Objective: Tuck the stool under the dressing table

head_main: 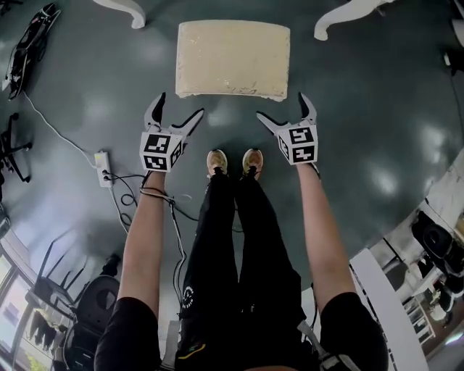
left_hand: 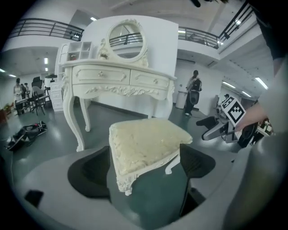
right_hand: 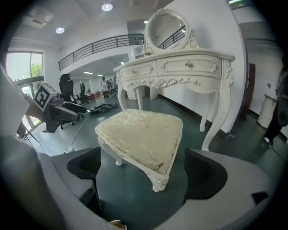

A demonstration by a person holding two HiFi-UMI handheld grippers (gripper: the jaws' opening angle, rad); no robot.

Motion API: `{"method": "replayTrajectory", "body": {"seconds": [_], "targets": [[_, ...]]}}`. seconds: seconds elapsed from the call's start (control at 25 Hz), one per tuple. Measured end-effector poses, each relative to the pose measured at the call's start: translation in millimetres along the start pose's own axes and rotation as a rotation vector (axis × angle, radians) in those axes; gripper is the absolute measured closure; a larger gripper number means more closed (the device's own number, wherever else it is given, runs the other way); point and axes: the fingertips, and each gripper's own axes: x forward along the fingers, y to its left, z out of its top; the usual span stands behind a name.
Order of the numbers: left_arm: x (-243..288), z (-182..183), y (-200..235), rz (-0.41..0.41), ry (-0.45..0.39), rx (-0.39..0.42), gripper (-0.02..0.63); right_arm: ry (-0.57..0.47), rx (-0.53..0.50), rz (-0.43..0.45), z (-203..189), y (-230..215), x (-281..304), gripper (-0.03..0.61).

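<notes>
A cream cushioned stool (head_main: pixel 233 59) with carved white legs stands on the dark floor in front of the person's feet. Beyond it stands the white dressing table (left_hand: pixel 118 77) with an oval mirror; its curved legs (head_main: pixel 128 11) show at the head view's top. My left gripper (head_main: pixel 174 112) hovers open just short of the stool's near left corner (left_hand: pixel 123 182). On the other side my right gripper (head_main: pixel 286 112) is open near the stool's right corner (right_hand: pixel 159 182). Nothing is between either pair of jaws, and neither touches the stool (right_hand: pixel 143 136).
A white power strip (head_main: pixel 103 168) with cables lies on the floor at the left. A black bag (head_main: pixel 29 43) lies far left. Office chairs (head_main: pixel 80 304) and white furniture (head_main: pixel 391 297) stand behind the person. A person (left_hand: pixel 193 92) stands in the distance by the table.
</notes>
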Motion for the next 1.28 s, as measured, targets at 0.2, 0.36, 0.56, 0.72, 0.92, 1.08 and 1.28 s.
{"method": "replayTrajectory", "body": {"seconds": [0.2,0.36,0.56,0.72,0.92,1.08,1.28], "targets": [[60,-55,35,0.017,0.104,-0.003,0.132,0.078,-0.048,-0.008,-30,-21,61,0.011],[89,-69,37,0.017,0.180,0.029,0.135,0.119,-0.076,-0.004,-33,-22,81,0.077],[97,-70,35,0.020,0.206,0.004,0.137,0.135,-0.055,-0.008,-33,-22,83,0.095],[101,-69,35,0.029,0.225,-0.012,0.137,0.136,-0.064,-0.018,-28,-28,85,0.095],[110,-62,40,0.055,0.236,-0.031,0.137,0.131,-0.068,-0.011,-20,-38,94,0.095],[122,-54,49,0.079,0.242,-0.059,0.137,0.133,-0.082,-0.003,-8,-49,106,0.095],[141,-39,70,0.092,0.238,-0.075,0.138,0.135,-0.078,-0.010,14,-61,127,0.097]]}}
